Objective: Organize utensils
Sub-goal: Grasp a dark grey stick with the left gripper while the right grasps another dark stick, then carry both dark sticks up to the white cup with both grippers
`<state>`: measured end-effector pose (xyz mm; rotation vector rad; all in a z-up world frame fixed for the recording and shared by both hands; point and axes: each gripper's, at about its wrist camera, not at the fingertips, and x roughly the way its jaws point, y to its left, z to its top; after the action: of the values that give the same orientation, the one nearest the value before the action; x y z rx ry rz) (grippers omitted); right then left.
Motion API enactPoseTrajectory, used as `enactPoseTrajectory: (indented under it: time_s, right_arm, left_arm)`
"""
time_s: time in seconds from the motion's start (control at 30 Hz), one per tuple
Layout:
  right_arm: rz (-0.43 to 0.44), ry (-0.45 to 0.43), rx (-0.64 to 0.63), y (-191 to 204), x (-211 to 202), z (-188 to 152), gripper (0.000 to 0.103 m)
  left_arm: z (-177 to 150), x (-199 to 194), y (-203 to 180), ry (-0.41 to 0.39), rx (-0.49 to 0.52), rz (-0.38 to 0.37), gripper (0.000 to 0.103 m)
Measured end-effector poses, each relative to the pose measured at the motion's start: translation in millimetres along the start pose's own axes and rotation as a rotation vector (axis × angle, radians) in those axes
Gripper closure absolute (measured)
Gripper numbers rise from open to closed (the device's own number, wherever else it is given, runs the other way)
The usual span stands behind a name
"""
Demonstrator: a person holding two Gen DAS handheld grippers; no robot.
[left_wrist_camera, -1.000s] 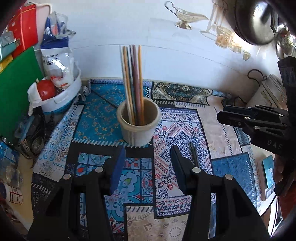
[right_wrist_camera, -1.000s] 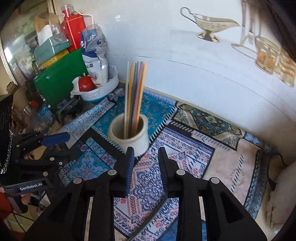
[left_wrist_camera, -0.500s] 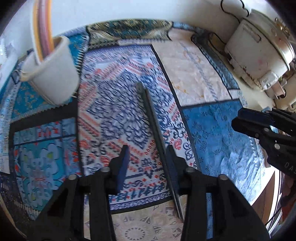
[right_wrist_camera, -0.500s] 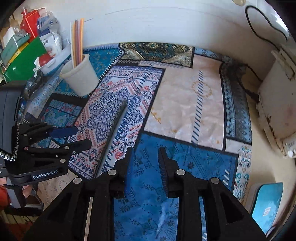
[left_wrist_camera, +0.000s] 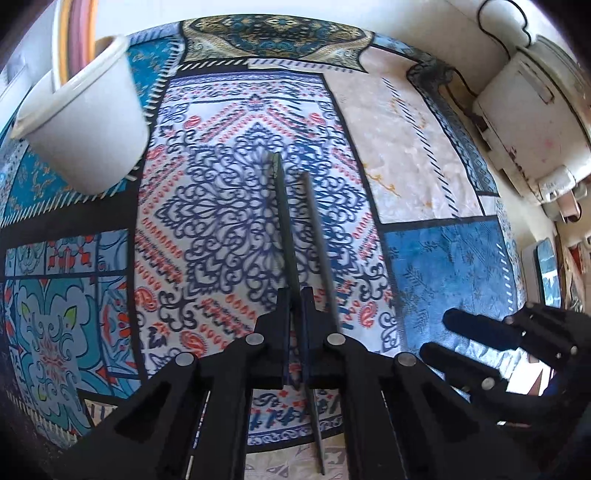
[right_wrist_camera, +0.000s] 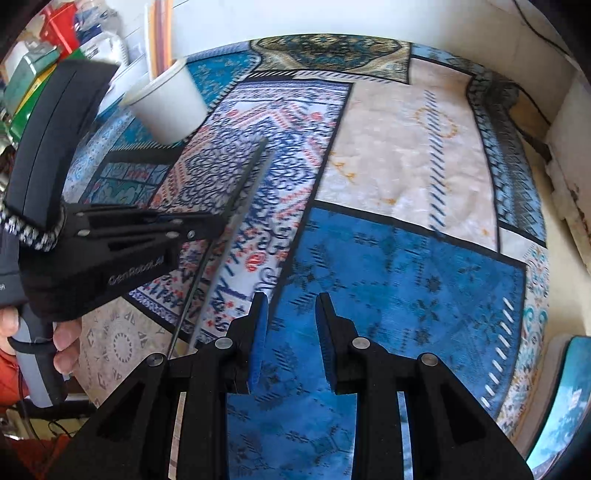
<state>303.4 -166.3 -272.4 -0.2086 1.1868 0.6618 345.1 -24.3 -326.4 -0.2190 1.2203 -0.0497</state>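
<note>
Patchwork tablecloth (left_wrist_camera: 424, 155) over the whole table, busy print, poor contrast for thin dark items.

White cup (left_wrist_camera: 85, 140) toward the far left corner of the table, upright, already loaded with coloured chopsticks (left_wrist_camera: 74, 33) standing on end.

Left gripper (left_wrist_camera: 294, 295) over the middle of the table, pointing steeply down. Jaws just closed, now together on a dark chopstick (left_wrist_camera: 282, 214) near its near end. Cannot tell whether that end is off the cloth yet.

Right gripper (right_wrist_camera: 290, 306) over the blue patch toward the near right part of the table. Jaws apart, nothing between them, only cloth below.

Second dark chopstick (left_wrist_camera: 316, 229) loose on the cloth just beside the held one, on its right, apart from it along the visible length and passing outside the left gripper's right finger.

Key relation: both dark chopsticks lie with long axes running from the near edge toward the far edge, far tips aimed right of the cup. Cup lies up and left of the clamped fingers.

Judged next: lift, tip the held chopstick upright, carry toward the far left corner, drop among the coloured ones. Left hand nearer the cup. Loose chopstick sits between the two grippers.
</note>
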Motion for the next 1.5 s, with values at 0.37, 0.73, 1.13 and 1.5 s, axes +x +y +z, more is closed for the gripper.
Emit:
enactPoseTrajectory:
  time_s: [0.37, 0.73, 1.13, 1.5]
  right_arm:
    - [0.007, 0.051, -0.139, 46, 35, 11, 0.079]
    - [-0.072, 0.081, -0.162, 4, 29, 23, 0.091]
    - [0.026, 0.132, -0.195, 4, 47, 74, 0.091]
    - [0.015, 0.172, -0.294, 26, 63, 94, 0.092]
  left_arm:
    - [-28, -25, 57, 0.05, -0.062, 0.034, 0.1]
    - [-24, -26, 65, 0.092, -0.03, 0.037, 0.099]
    - [16, -11, 59, 0.128, 0.04, 0.062, 0.094]
    - [46, 8, 43, 0.137, 0.116, 0.1, 0.098]
